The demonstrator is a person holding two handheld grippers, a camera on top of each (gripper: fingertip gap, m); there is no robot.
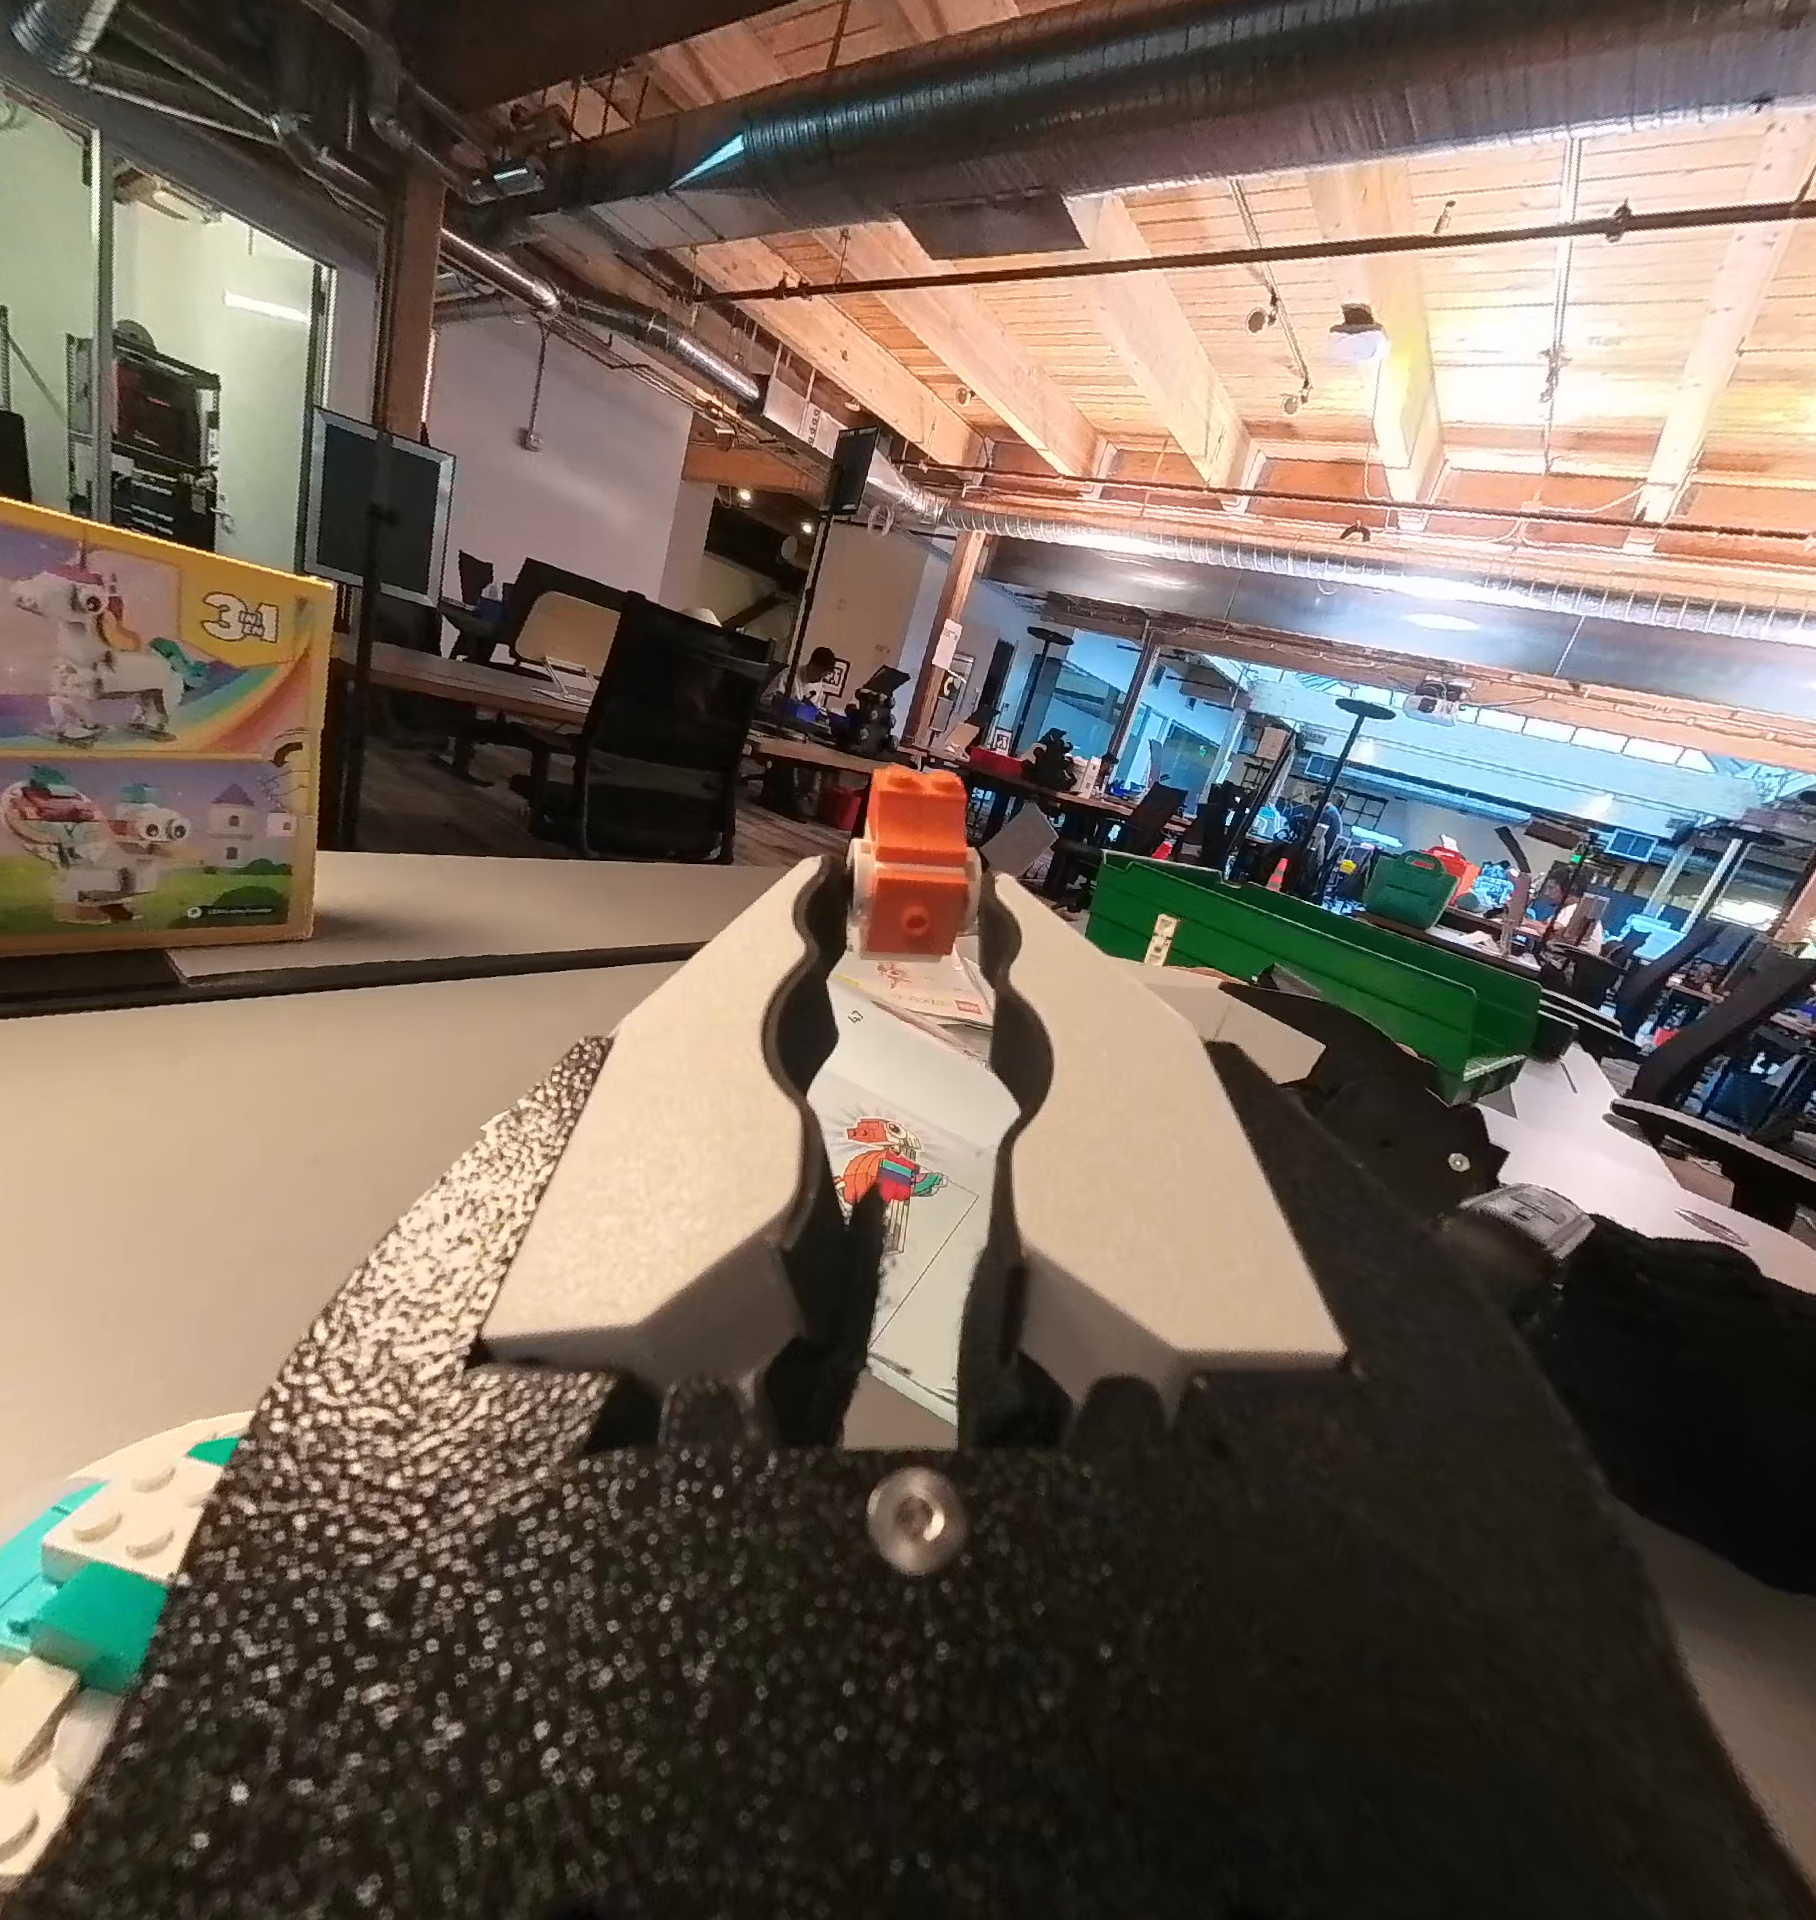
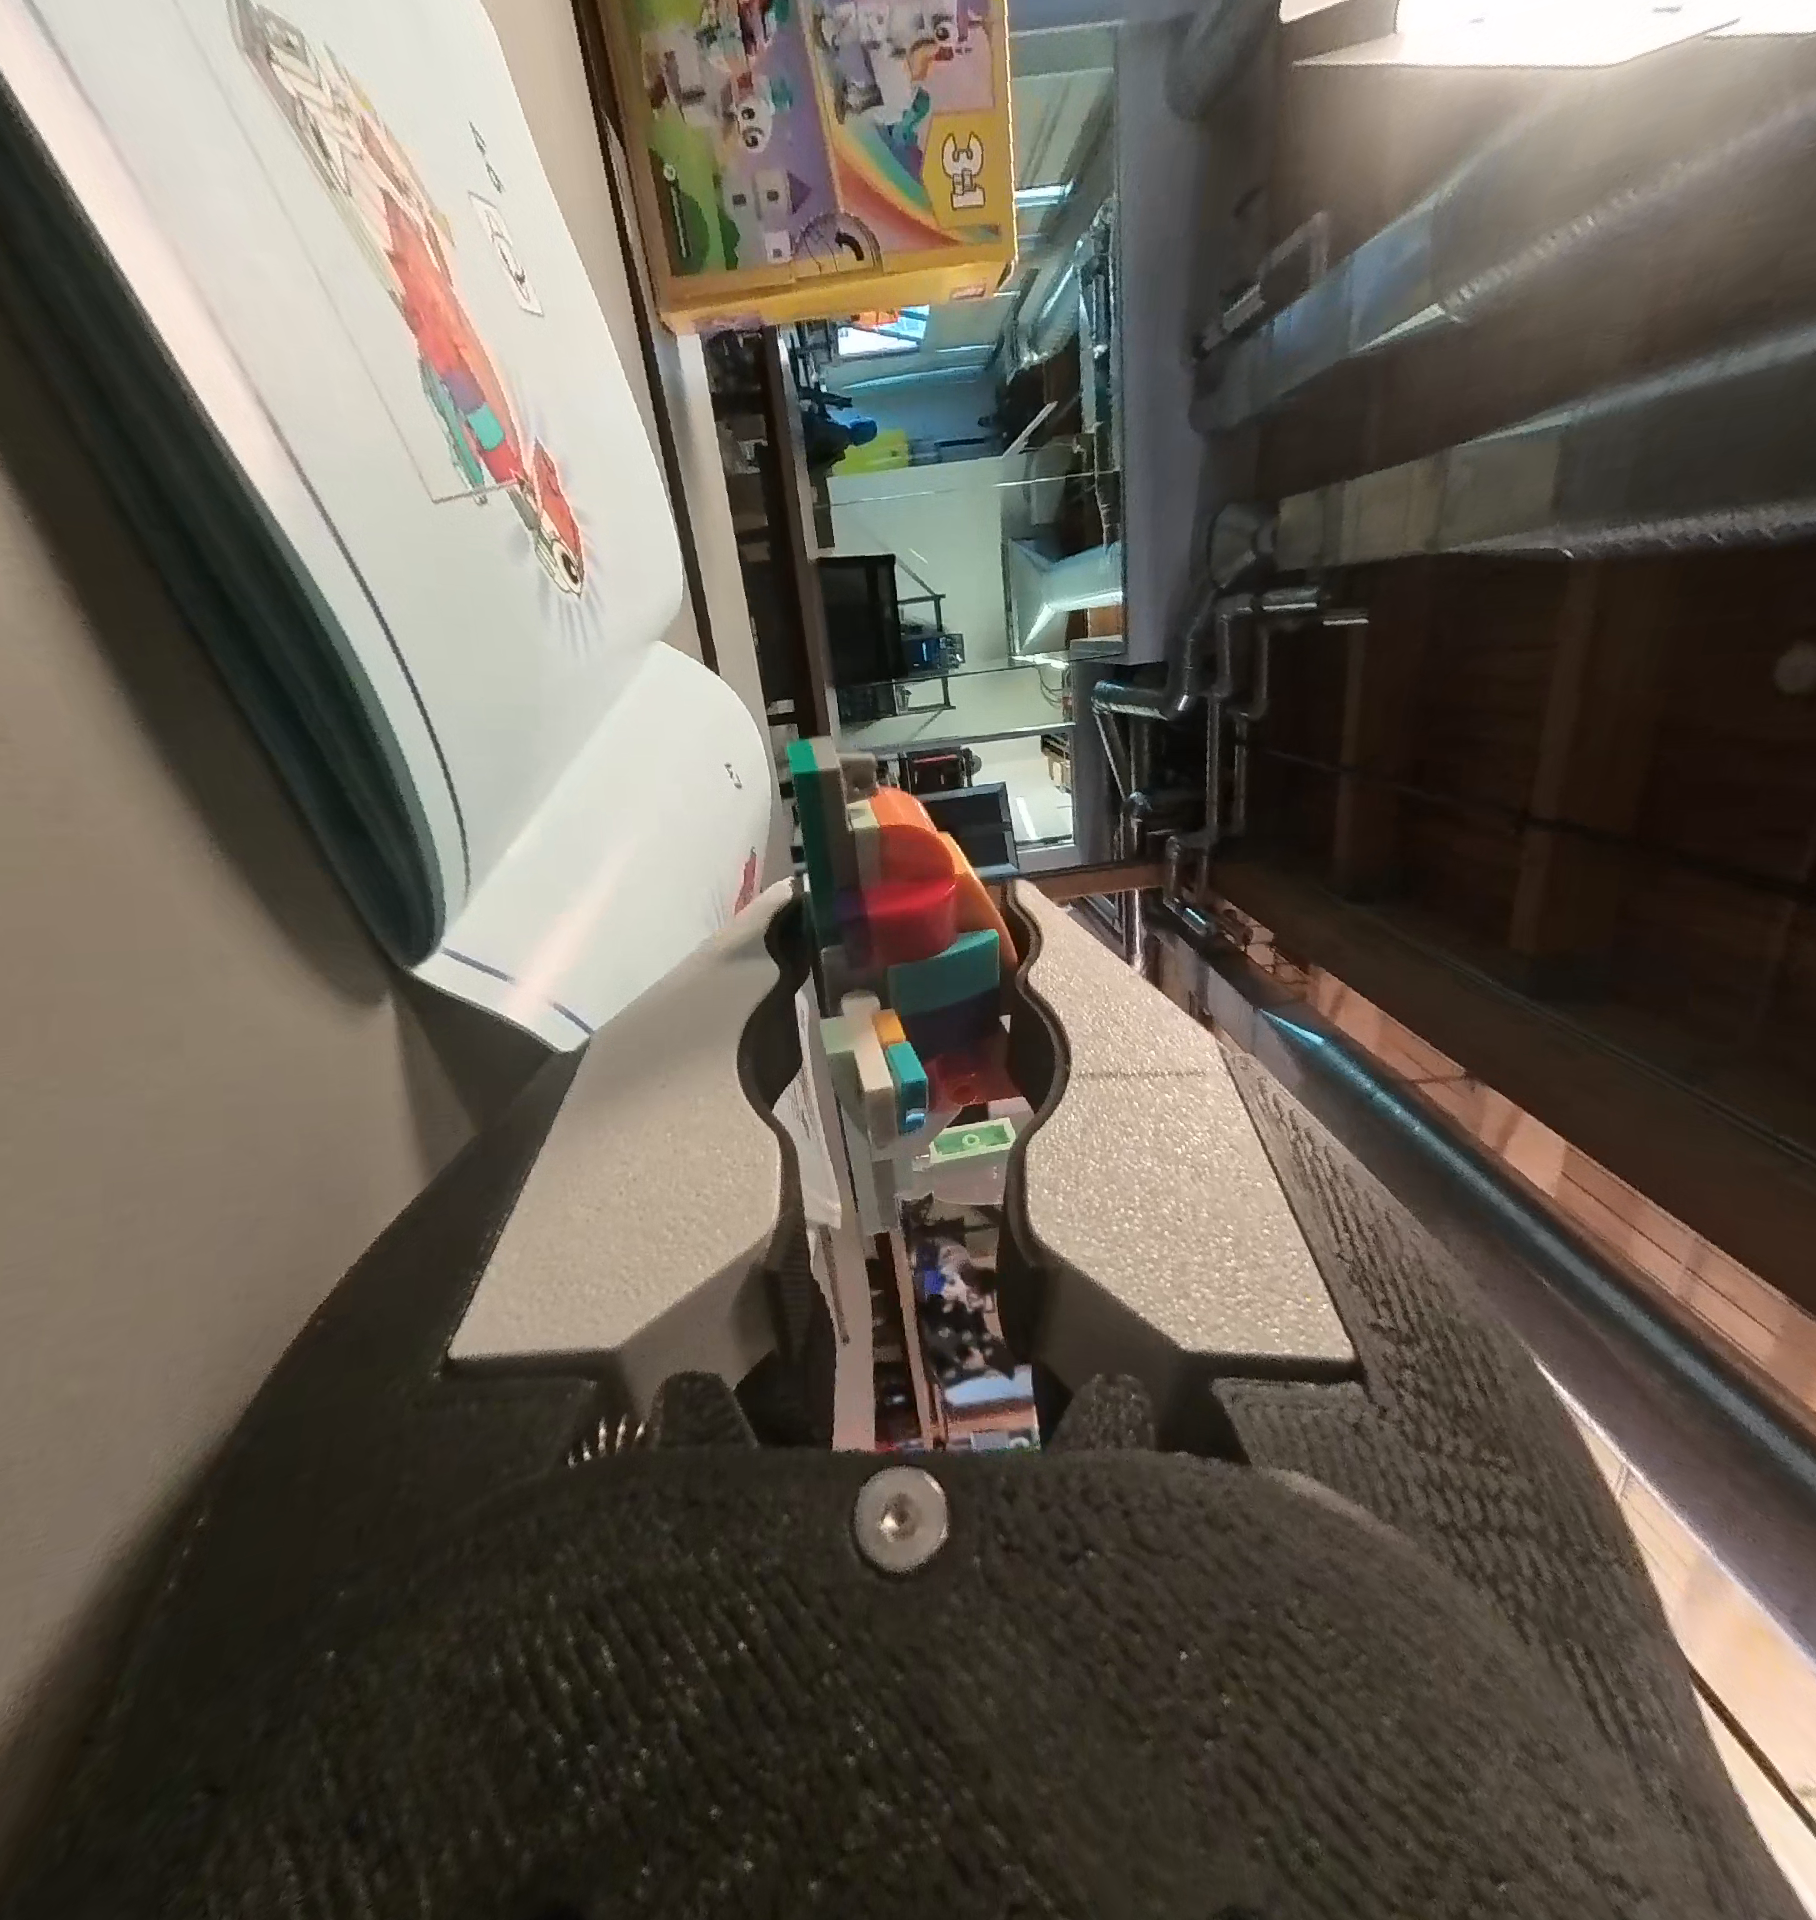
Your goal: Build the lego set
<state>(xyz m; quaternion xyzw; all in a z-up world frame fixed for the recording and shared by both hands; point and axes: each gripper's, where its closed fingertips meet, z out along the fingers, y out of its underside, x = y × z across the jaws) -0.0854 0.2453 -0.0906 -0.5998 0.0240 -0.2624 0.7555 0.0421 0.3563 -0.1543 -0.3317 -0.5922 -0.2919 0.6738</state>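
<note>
My left gripper [image 1: 912, 883] is shut on a small orange-and-white brick piece [image 1: 909, 871] and holds it up above the table. Below it lies the open instruction booklet [image 1: 883, 1174]. My right gripper [image 2: 909, 935] is rolled on its side and shut on a multicolour brick assembly [image 2: 904, 945] of orange, red, teal, purple and grey parts. The booklet also shows at the left of the right wrist view [image 2: 384, 416]. A round white plate with teal and white bricks [image 1: 62, 1621] sits at the lower left of the left wrist view.
The yellow set box [image 1: 125, 748] stands on the grey table [image 1: 208, 1164] at the back left; it also shows in the right wrist view [image 2: 831, 156]. A green tray [image 1: 1309, 945] sits at the right. Black gear [image 1: 1506, 1195] lies right of my left gripper. My right fingertips sit around 20 centimetres from my left ones.
</note>
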